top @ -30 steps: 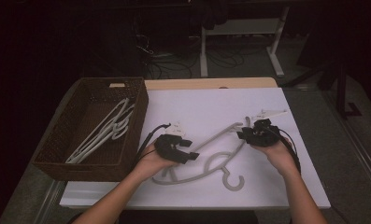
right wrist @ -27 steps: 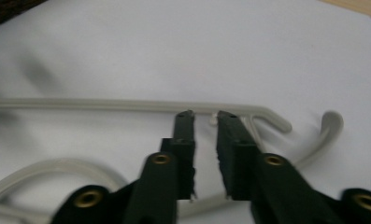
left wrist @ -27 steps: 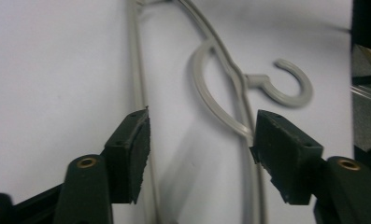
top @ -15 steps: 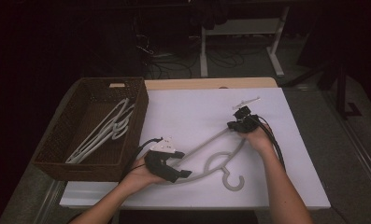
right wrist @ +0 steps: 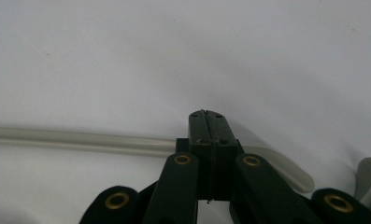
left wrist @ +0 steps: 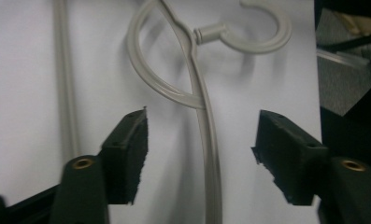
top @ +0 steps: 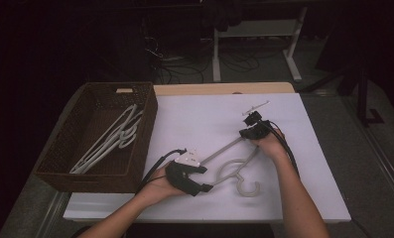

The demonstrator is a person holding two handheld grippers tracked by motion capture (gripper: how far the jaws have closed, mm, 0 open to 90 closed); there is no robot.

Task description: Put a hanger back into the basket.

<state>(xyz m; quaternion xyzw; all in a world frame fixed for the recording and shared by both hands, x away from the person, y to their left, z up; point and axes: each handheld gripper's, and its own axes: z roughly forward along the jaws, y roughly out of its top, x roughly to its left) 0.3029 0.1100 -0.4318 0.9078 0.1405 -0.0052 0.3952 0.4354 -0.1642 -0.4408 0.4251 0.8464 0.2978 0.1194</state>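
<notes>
Smooth grey plastic hanger [top: 234, 166] with round hook on white tabletop [top: 204, 119], right of woven basket [top: 142, 144]; left gripper [top: 204, 187] wide astride its arm, jaws just closing; right gripper [top: 245, 133] clamped shut over its bar.

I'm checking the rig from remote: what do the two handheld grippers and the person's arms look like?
Both grippers are black. The left gripper has blocky jaws with rough dark pads and brass-coloured pivot rivets, a pale plate on top and a black cable trailing. The right gripper has the same brass rivets and black cables along the forearm. The forearms are bare, no sleeves.

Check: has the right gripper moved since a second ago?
Yes. In the high view the right gripper has shifted up the white mat, away from the person, and slightly left, shut on the hanger.
</notes>
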